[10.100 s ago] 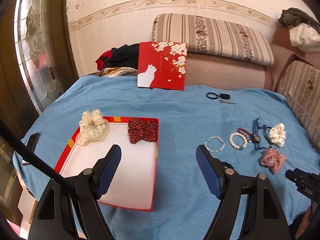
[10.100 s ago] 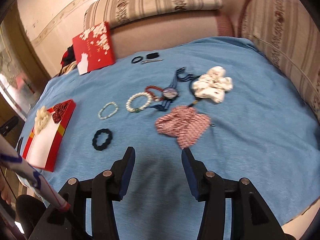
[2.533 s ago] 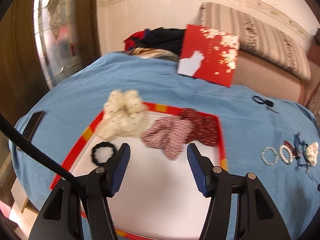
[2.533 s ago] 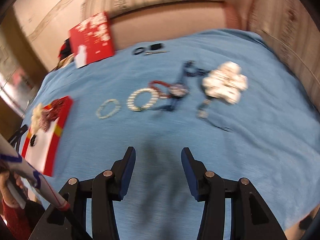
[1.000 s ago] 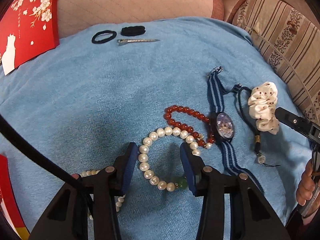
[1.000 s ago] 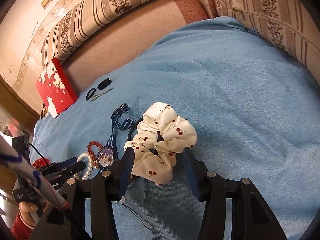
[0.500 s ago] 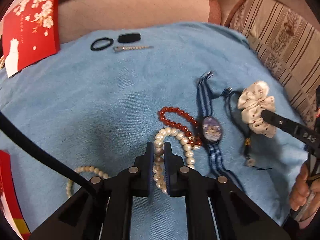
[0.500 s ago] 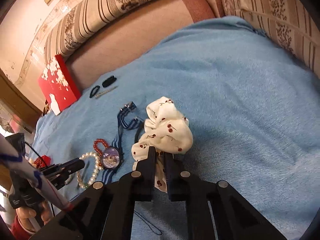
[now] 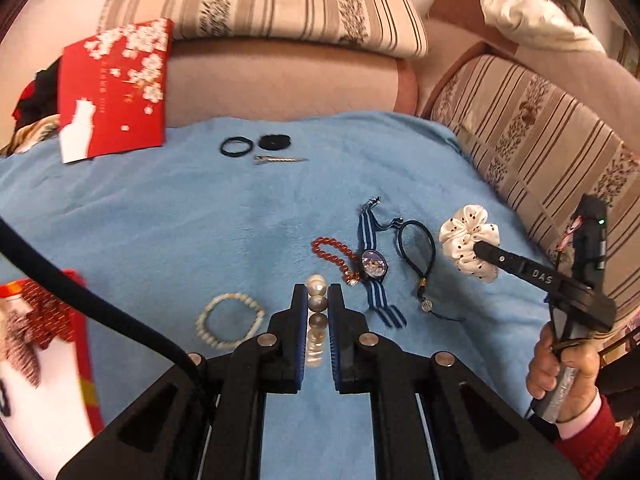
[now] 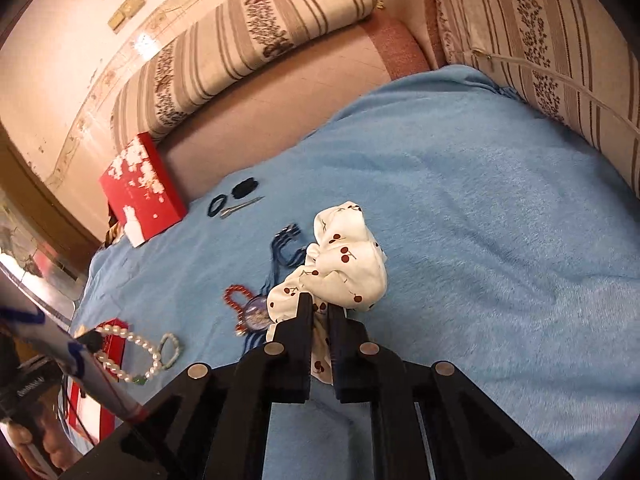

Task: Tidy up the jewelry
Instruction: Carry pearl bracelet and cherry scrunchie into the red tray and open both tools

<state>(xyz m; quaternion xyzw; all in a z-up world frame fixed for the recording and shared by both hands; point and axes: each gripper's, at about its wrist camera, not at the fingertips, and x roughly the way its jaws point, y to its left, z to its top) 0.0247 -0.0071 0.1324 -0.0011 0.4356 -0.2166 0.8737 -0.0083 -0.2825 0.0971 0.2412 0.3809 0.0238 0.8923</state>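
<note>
My left gripper (image 9: 317,294) is shut on the large pearl bracelet (image 9: 315,285) and holds it above the blue cloth; the strand (image 10: 132,346) also hangs at the lower left of the right wrist view. My right gripper (image 10: 320,304) is shut on the white cherry-print scrunchie (image 10: 348,268), lifted off the cloth; the same scrunchie (image 9: 468,240) shows in the left wrist view. On the cloth lie a small pale bead bracelet (image 9: 230,322), a red bead bracelet (image 9: 334,254), a blue-strapped watch (image 9: 374,266) and a dark cord charm (image 9: 418,252).
The red tray (image 9: 84,364) with scrunchies sits at the lower left. A red box lid (image 9: 114,84) leans on the sofa at the back, with two black hair ties (image 9: 236,146) and a metal clip (image 9: 278,159) in front of it. Striped cushions (image 9: 532,136) border the right side.
Both grippers closed, the left on the pearl bracelet and the right on the scrunchie. Both have since lifted their items off the cloth, the left one rising more.
</note>
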